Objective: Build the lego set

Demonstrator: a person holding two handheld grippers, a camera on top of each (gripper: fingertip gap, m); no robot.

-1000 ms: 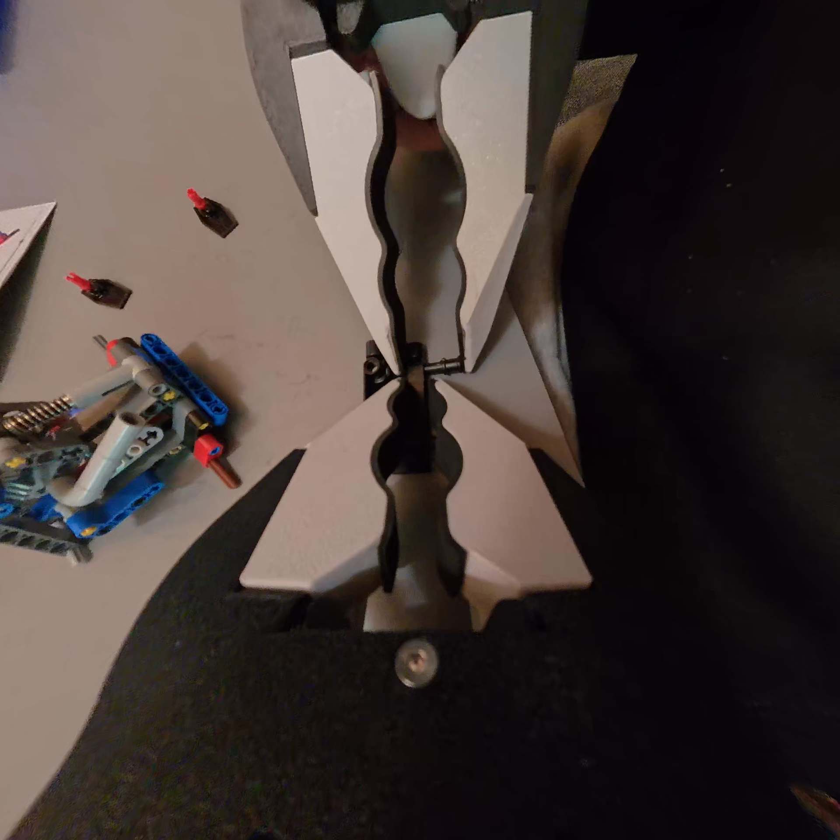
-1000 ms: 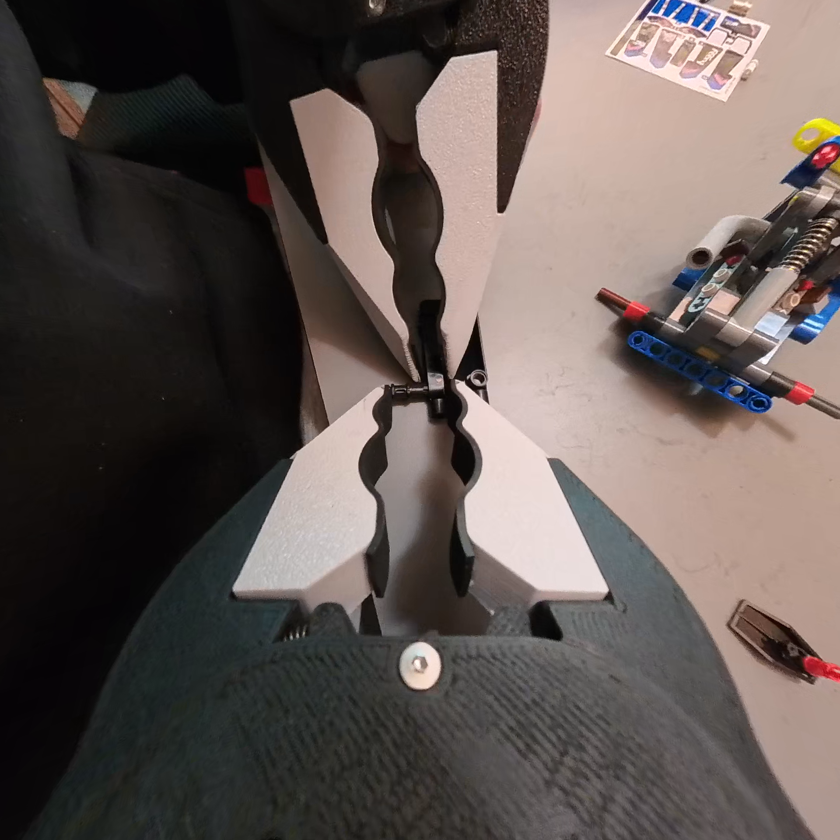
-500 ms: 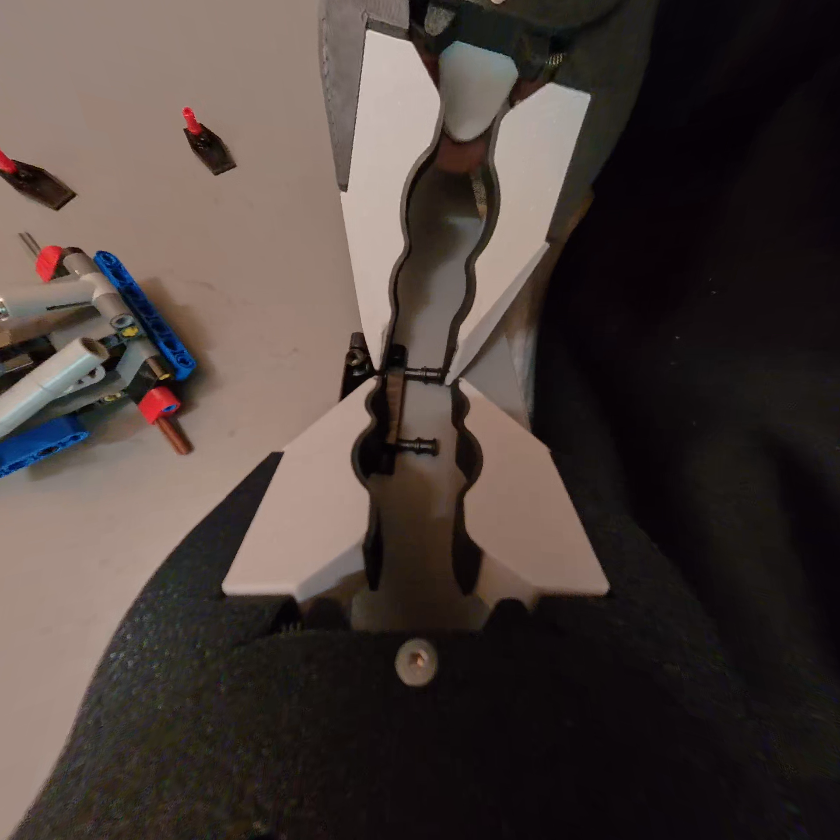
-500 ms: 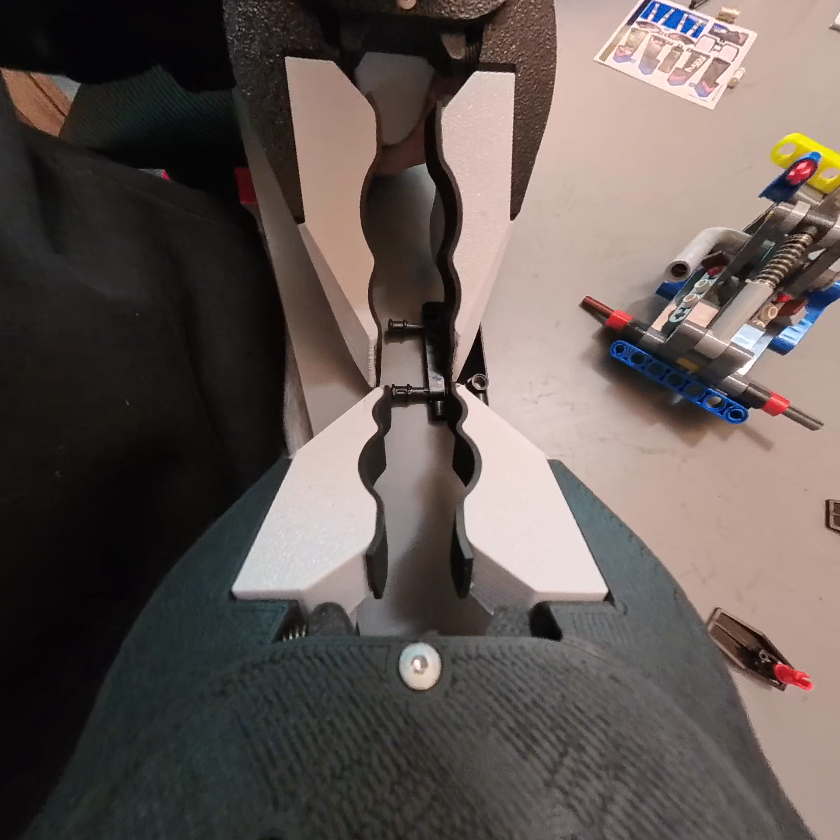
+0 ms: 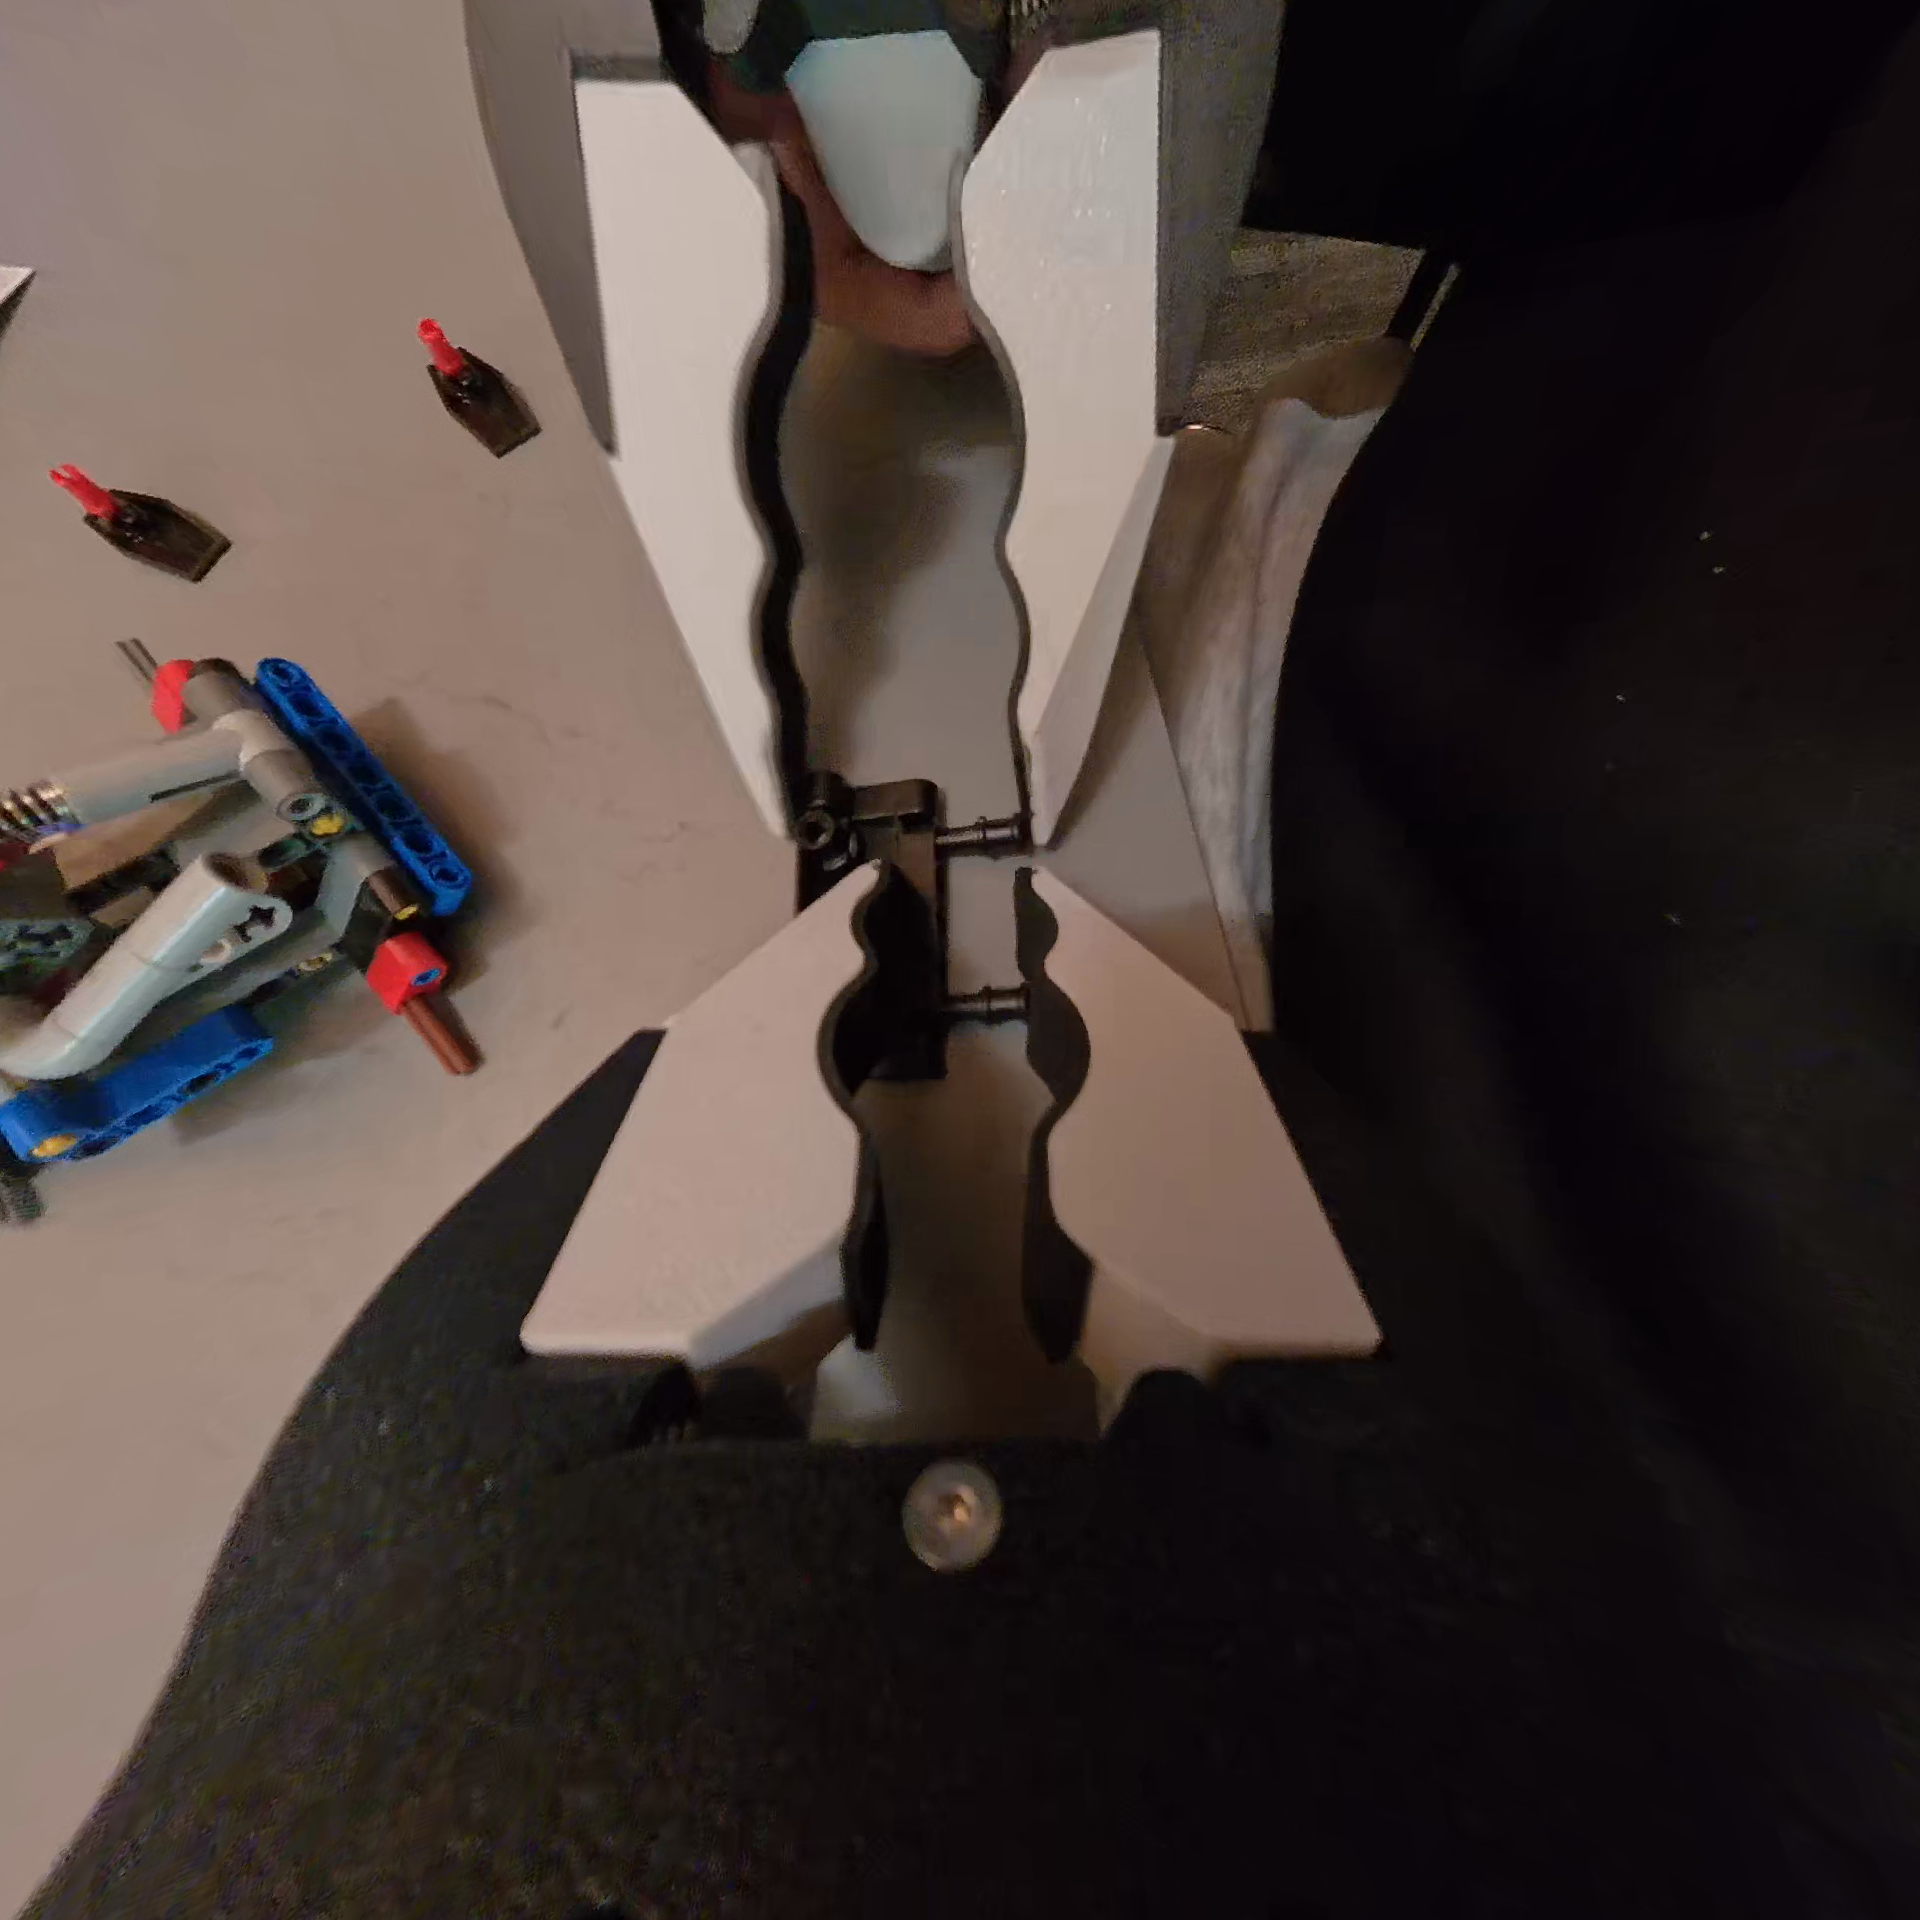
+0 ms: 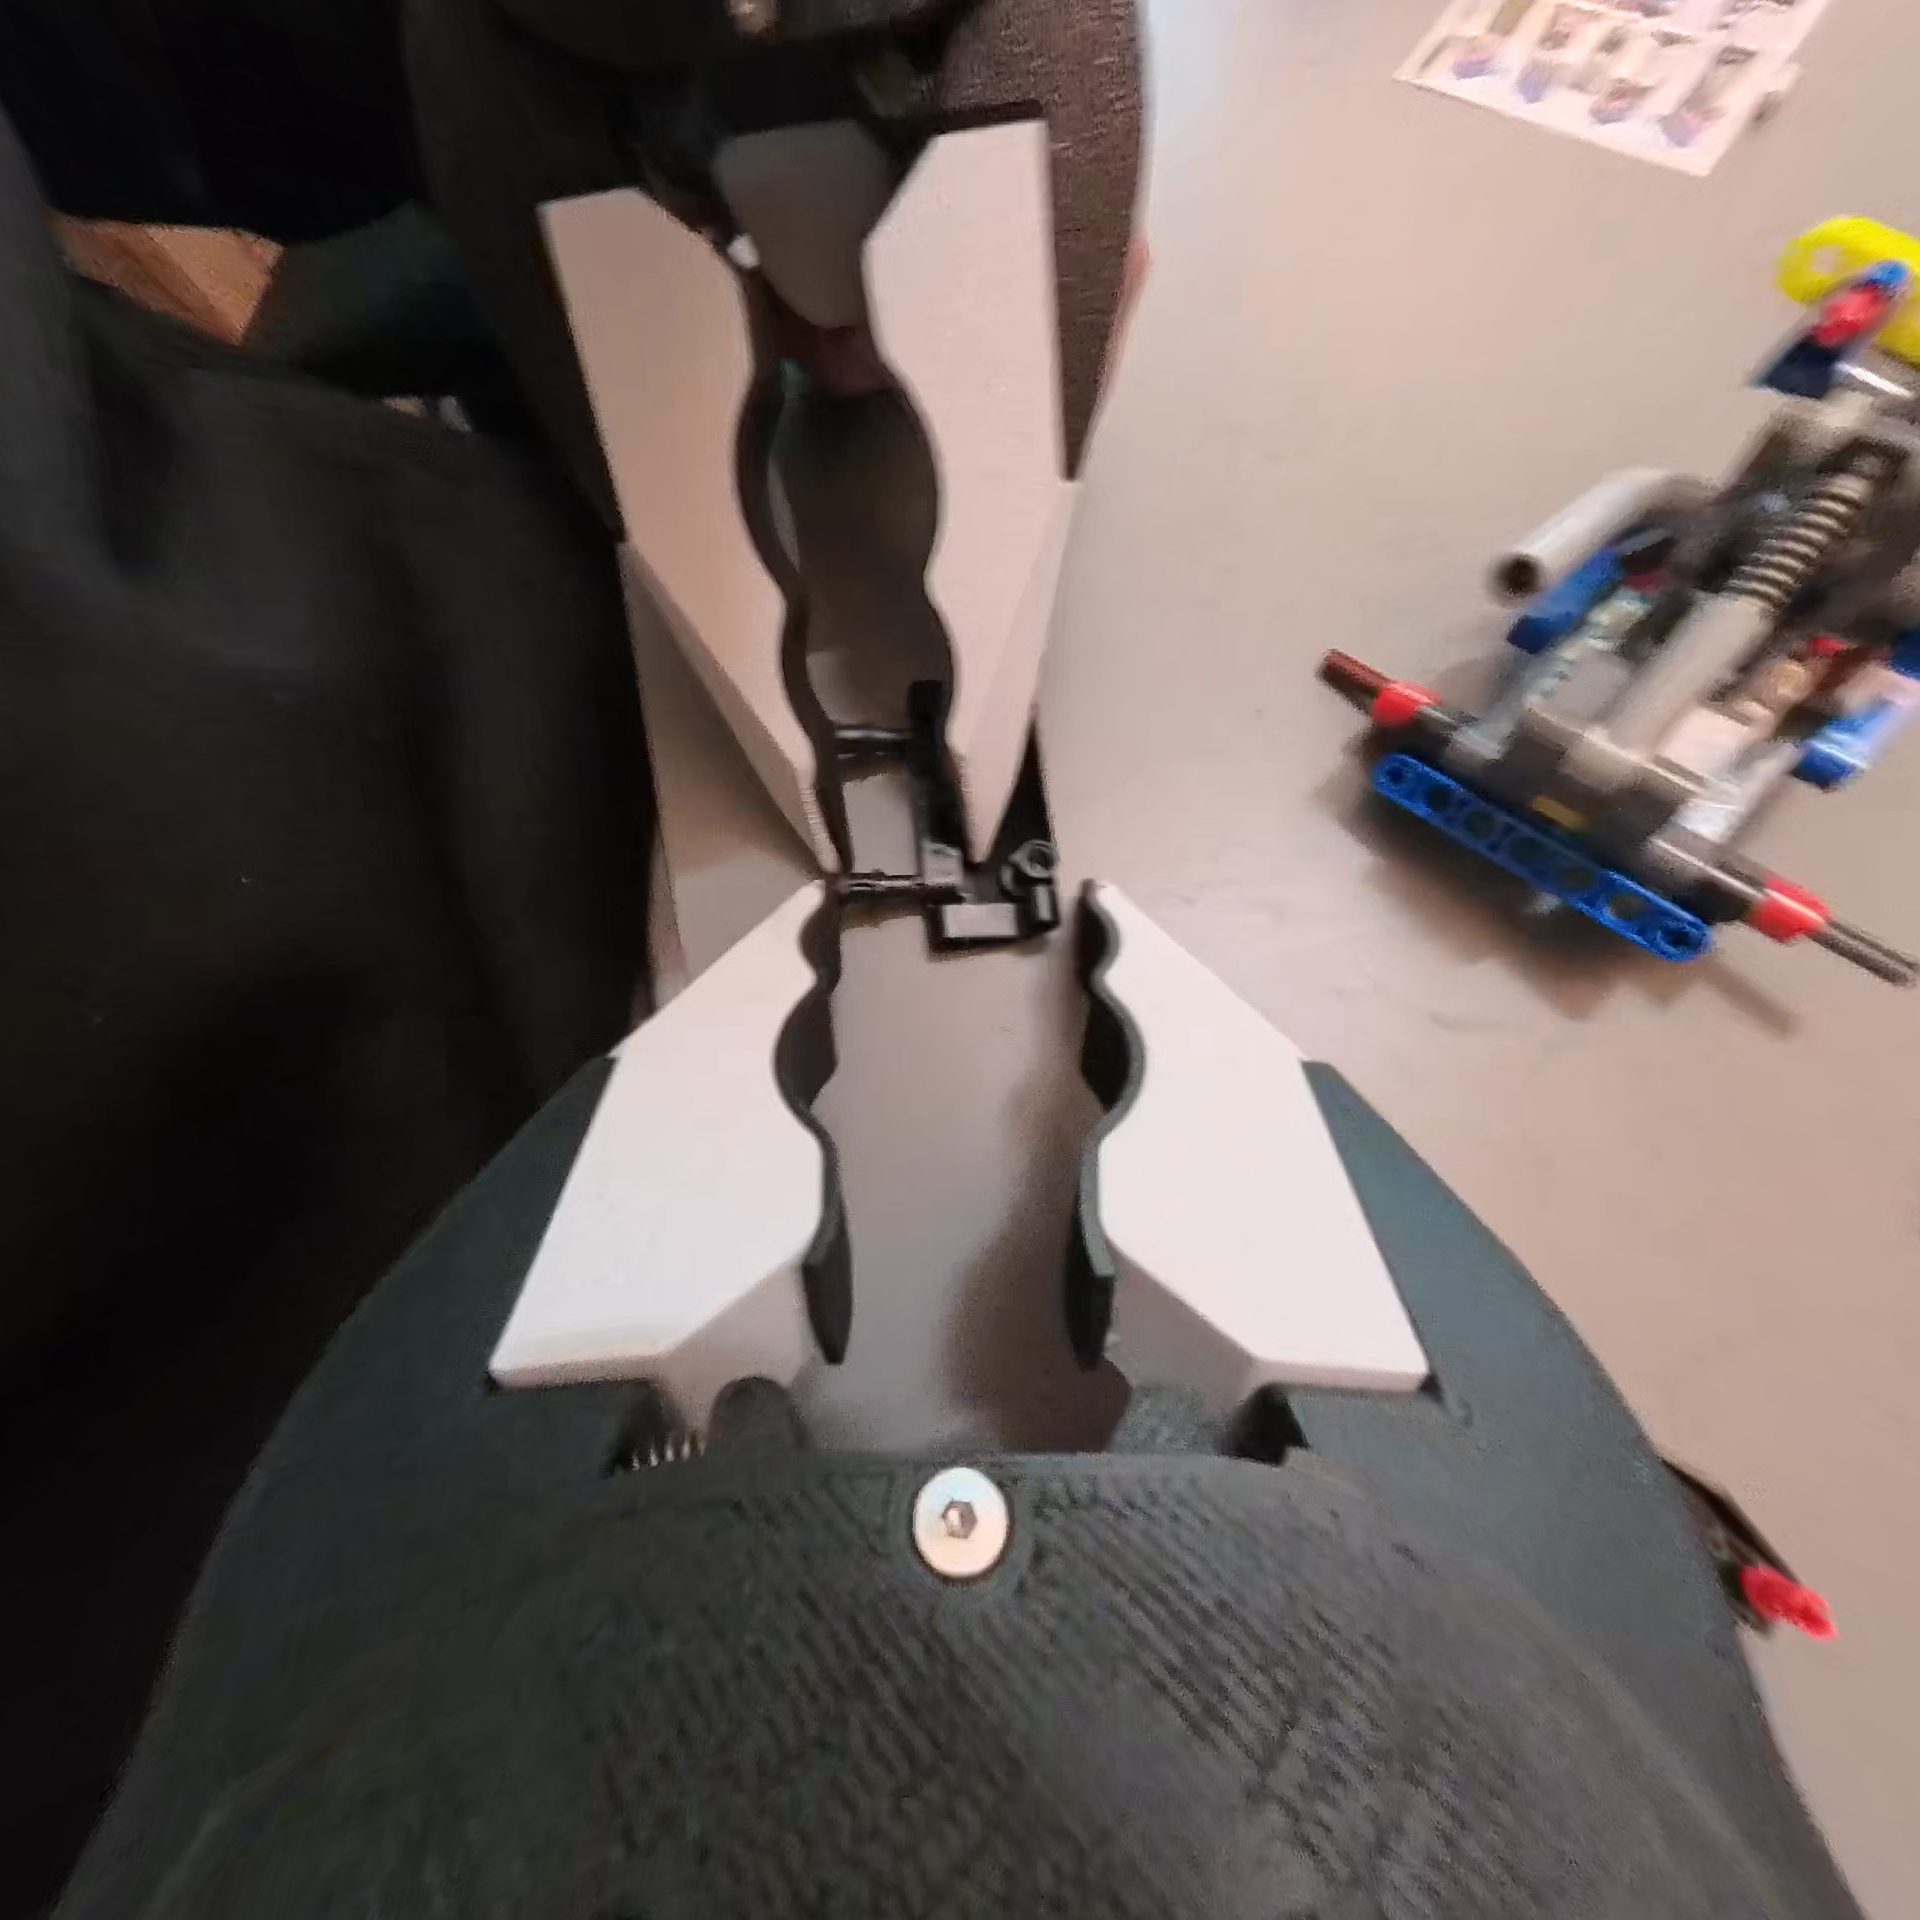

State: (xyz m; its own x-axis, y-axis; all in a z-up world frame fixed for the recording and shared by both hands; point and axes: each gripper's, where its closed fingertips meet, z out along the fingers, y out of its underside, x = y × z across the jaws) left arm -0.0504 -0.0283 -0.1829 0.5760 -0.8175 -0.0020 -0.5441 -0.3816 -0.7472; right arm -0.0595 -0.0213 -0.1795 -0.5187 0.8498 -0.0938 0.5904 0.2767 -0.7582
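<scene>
A small black construction-toy piece (image 5: 909, 935) with two black pins sticking out sideways sits between the two grippers, which meet tip to tip above the grey table (image 5: 312, 208). My left gripper (image 5: 948, 871) is shut on it: the bar lies against one pad and a pin end presses the other. In the right wrist view the piece (image 6: 971, 914) hangs from the left gripper (image 6: 899, 831). My right gripper (image 6: 953, 899) is open around the near end of the piece, with a gap at one fingertip. It also shows in the left wrist view (image 5: 904, 821).
A blue and grey toy vehicle model (image 5: 208, 883) lies on the table, also seen in the right wrist view (image 6: 1662, 748). Two dark small parts with red pins (image 5: 478, 395) (image 5: 145, 525) lie beyond it. A printed sheet (image 6: 1600, 62) lies far off. A person's dark clothing (image 6: 260, 831) is close by. The grippers are tip to tip, or close to it.
My left gripper opened from a narrow grip, then closed across the black piece and its pins. My right gripper, earlier shut on the piece, has opened wide.
</scene>
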